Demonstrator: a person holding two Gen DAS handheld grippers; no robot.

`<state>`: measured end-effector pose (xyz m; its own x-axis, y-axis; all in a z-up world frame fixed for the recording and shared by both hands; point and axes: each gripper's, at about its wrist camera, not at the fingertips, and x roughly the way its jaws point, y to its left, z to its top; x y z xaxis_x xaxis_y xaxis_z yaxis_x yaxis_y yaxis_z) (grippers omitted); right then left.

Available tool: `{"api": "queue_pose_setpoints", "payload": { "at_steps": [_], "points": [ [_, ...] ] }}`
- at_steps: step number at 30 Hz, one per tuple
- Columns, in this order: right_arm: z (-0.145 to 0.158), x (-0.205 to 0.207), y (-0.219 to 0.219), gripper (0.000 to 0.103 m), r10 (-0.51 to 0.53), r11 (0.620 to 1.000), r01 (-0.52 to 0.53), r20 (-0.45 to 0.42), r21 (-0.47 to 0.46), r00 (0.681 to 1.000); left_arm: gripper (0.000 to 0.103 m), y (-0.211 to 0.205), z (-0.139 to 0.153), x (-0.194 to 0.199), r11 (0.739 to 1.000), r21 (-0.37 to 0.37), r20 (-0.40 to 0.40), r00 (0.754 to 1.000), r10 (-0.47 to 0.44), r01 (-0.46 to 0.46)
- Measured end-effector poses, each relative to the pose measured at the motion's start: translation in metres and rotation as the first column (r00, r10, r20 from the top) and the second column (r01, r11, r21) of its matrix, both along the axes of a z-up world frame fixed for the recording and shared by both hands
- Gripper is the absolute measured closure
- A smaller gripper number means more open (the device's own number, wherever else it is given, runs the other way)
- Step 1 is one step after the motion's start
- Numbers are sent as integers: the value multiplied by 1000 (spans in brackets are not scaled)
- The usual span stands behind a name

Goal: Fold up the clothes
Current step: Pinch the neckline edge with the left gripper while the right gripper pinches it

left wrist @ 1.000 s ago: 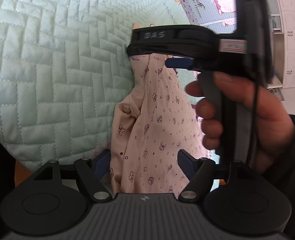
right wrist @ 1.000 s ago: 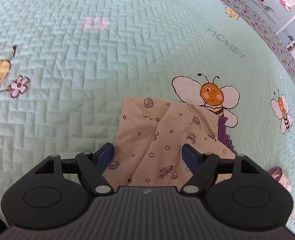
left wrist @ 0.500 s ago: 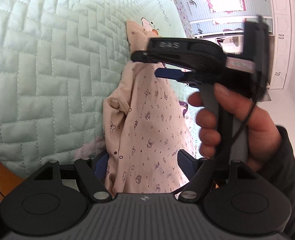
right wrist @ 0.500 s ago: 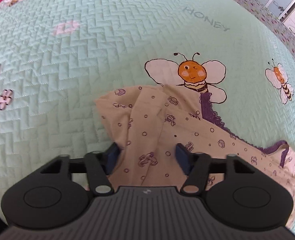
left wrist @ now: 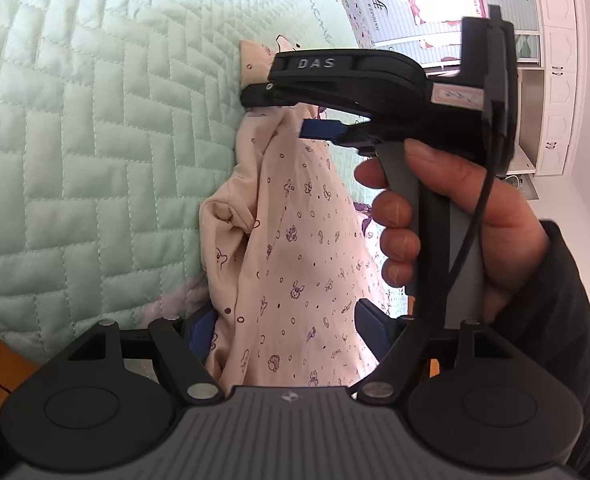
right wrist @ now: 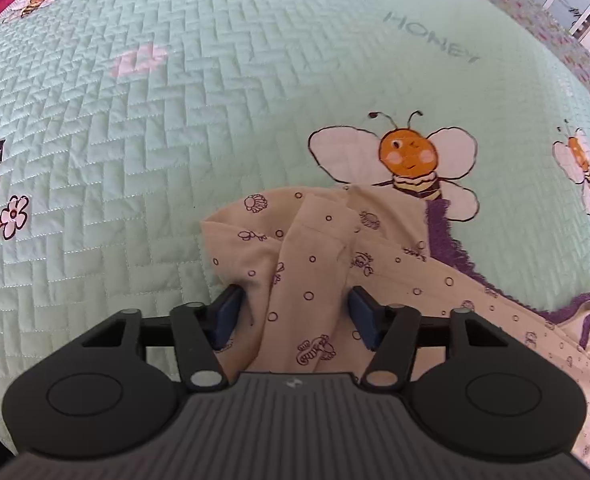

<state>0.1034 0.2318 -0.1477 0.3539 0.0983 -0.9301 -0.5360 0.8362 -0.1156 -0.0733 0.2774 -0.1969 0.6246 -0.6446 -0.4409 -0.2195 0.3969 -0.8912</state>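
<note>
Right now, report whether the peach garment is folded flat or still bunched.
Bunched: the peach garment is creased and gathered between the right gripper, not flat on the quilt.

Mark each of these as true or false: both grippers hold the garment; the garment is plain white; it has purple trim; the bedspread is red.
1. Both grippers hold the garment: true; the left gripper and the right gripper each have cloth between the fingers.
2. The garment is plain white: false; it is peach with small prints.
3. It has purple trim: true.
4. The bedspread is red: false; it is pale green with bees.
</note>
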Motion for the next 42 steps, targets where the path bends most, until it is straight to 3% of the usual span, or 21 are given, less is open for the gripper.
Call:
{"api": "queue_pose_setpoints", "payload": {
  "at_steps": [3, 4, 5, 8, 13, 19, 23, 30, 34, 38, 42],
  "points": [
    [3, 1, -1, 79, 9, 1000, -9, 3, 6, 1000, 54, -5, 2, 2, 1000, 7, 39, 999, -19, 19],
    [6, 2, -5, 89, 8, 1000, -8, 2, 21, 1000, 74, -8, 6, 3, 999, 26, 53, 998, -28, 27],
    [10, 4, -13, 89, -7, 998, 8, -10, 61, 1000, 91, -13, 11, 4, 998, 48, 67, 997, -38, 34],
    [25, 9, -41, 90, -65, 977, 74, -48, 200, 997, 97, -25, 27, 6, 992, 117, 109, 992, -68, 55],
    [66, 10, -111, 90, -168, 886, 190, -88, 424, 982, 98, -56, 63, 12, 968, 229, 189, 971, -146, 100],
    [118, 10, -217, 90, -283, 744, 284, -100, 605, 954, 98, -135, 123, 35, 910, 347, 269, 905, -330, 228],
    [133, 11, -295, 90, -357, 657, 338, -117, 674, 927, 97, -192, 138, 42, 848, 424, 252, 858, -448, 318],
    [94, -3, -410, 90, -465, 527, 446, -194, 724, 864, 97, -286, 119, 54, 716, 517, 124, 787, -605, 469],
    [64, -7, -448, 90, -486, 479, 474, -226, 738, 844, 97, -320, 99, 66, 664, 544, 37, 776, -629, 513],
    [38, -4, -473, 90, -477, 444, 489, -263, 751, 838, 97, -341, 87, 68, 642, 565, -19, 786, -618, 518],
    [48, 8, -471, 90, -423, 438, 422, -233, 793, 876, 97, -350, 88, 70, 636, 591, -27, 800, -600, 497]
  ]
}}
